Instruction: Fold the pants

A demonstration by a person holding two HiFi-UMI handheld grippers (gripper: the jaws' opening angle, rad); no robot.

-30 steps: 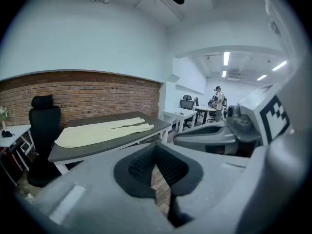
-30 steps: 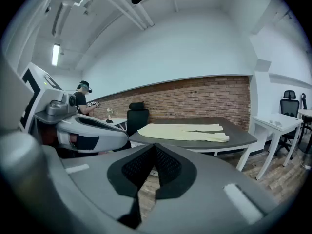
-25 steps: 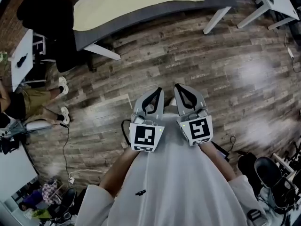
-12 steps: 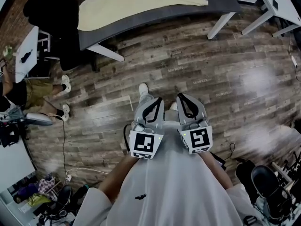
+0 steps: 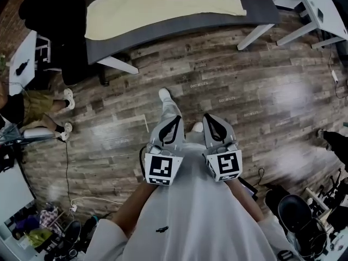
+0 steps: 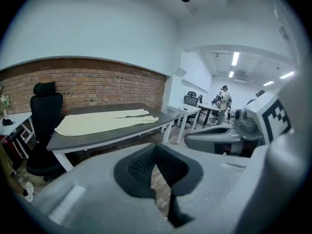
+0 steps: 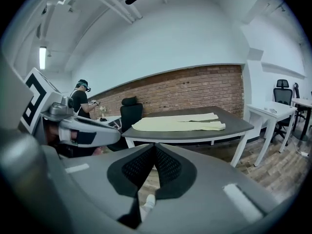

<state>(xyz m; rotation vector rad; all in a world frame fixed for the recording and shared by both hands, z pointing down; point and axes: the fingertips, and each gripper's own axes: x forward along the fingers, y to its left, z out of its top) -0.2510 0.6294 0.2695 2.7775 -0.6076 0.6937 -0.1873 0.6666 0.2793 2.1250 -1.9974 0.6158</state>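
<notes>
Head view: pants (image 5: pixel 163 4) lie flat on the table (image 5: pixel 179 26), well apart from both grippers; left gripper (image 5: pixel 173 124) and right gripper (image 5: pixel 213 122) have jaws together, empty; the cloth looks light and limp; probably best pinched at the waistband corners.

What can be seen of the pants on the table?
The pants are pale yellow, of what looks like thin, soft cloth. They lie flat and unfolded on the dark grey table, legs stretched out side by side and parting slightly toward the cuffs. They cover much of the tabletop, and nothing but the tabletop touches them.
</notes>
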